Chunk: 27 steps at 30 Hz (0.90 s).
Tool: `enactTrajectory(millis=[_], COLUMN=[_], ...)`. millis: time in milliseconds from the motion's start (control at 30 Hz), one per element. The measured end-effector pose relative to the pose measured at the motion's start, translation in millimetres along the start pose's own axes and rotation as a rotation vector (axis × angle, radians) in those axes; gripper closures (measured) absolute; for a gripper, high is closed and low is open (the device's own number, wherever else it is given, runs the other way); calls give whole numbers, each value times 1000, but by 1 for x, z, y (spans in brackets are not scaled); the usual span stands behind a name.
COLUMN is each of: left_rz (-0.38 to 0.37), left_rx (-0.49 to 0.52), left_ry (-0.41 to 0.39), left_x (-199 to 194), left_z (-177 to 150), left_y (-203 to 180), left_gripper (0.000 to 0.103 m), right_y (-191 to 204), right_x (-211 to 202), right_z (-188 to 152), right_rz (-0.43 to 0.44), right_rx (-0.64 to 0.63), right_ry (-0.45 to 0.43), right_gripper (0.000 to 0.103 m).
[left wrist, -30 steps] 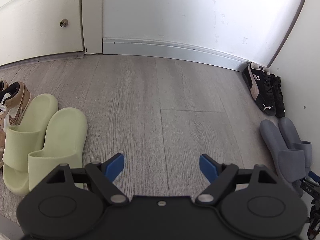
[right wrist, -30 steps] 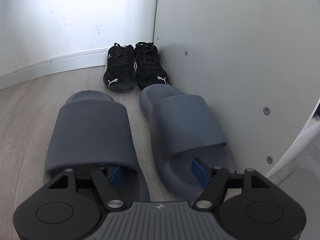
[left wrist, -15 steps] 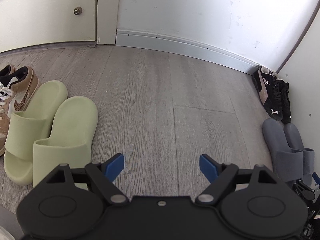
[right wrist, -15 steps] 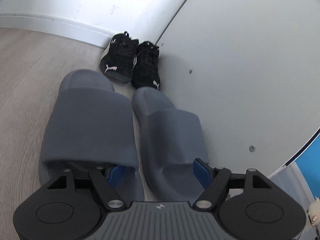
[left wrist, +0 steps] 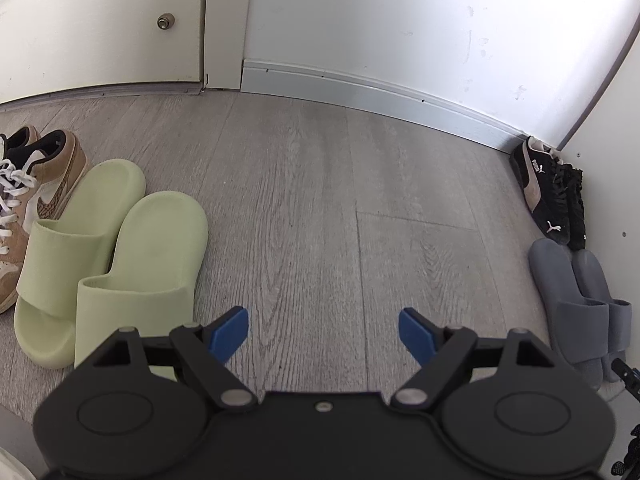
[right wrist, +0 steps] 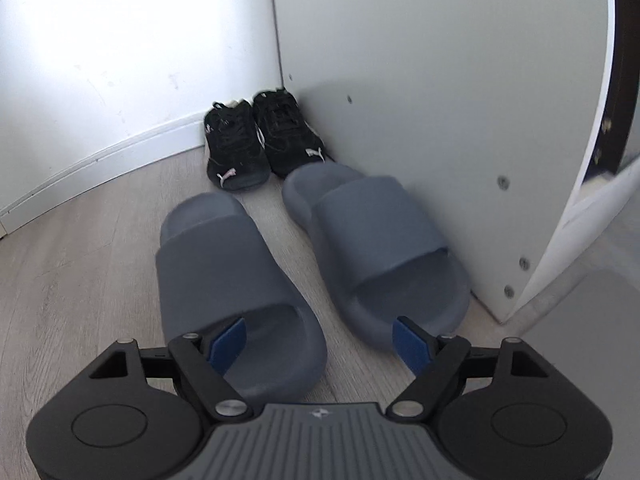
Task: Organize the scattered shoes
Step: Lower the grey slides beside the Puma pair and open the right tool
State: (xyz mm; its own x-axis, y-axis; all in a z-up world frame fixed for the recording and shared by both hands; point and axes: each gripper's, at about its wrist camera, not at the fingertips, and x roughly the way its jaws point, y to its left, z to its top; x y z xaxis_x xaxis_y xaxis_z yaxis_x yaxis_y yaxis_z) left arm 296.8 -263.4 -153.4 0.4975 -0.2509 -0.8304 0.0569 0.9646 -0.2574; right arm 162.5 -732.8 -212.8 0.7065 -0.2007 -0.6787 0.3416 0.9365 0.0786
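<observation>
Both tongs gape, gripping nothing: the left tongs (left wrist: 323, 334) over bare floor (left wrist: 320, 208), the right tongs (right wrist: 320, 340) above the grey slides (right wrist: 240, 280) at lower centre.

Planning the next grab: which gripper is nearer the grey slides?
Right. The right gripper hangs open just behind the grey slides; the left gripper is open over bare floor, slides off to its right.

Left tool (left wrist: 323, 334) jaws spread wide, nothing between; right tool (right wrist: 319, 340) likewise (both low, level).
</observation>
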Motion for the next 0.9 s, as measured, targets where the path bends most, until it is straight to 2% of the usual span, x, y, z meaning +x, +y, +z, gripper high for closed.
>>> enactTrajectory(millis=[33, 67, 100, 167, 267, 333, 400, 467, 600, 833, 900], left_rz=[-3, -6, -9, -9, -3, 4, 11, 14, 22, 29, 32], left_rx=[3, 6, 9, 20, 29, 29, 22, 13, -17, -61, -74], left_ry=[0, 0, 0, -3, -2, 1, 7, 5, 3, -14, -27], left_x=[0, 0, -1, -2, -3, -3, -2, -2, -1, -5, -7], left_z=[0, 0, -1, -1, -3, -5, -6, -6, -5, -2, -1], left_y=[-1, -2, -3, -5, -6, -4, -1, 3, 14, 31, 36], left_gripper=[20, 20, 20, 20, 20, 20, 20, 20, 20, 20, 20], right_y=[13, 26, 35, 59, 95, 109, 113, 111, 103, 98, 103], right_x=[0, 0, 0, 16, 50, 68, 87, 100, 100, 96, 93], right_z=[2, 4, 5, 7, 12, 19, 30, 38, 48, 48, 49], right_rz=[54, 109, 150, 222, 208, 203, 170, 90, -3, -23, -32], right_rx=[-10, -21, -28, -44, -91, -68, 0, 41, 3, 72, 78], right_ry=[6, 11, 20, 51, 74, 68, 59, 67, 38, 34, 50], right_gripper=[45, 72, 92, 93, 93, 91, 91, 103, 103, 103, 94])
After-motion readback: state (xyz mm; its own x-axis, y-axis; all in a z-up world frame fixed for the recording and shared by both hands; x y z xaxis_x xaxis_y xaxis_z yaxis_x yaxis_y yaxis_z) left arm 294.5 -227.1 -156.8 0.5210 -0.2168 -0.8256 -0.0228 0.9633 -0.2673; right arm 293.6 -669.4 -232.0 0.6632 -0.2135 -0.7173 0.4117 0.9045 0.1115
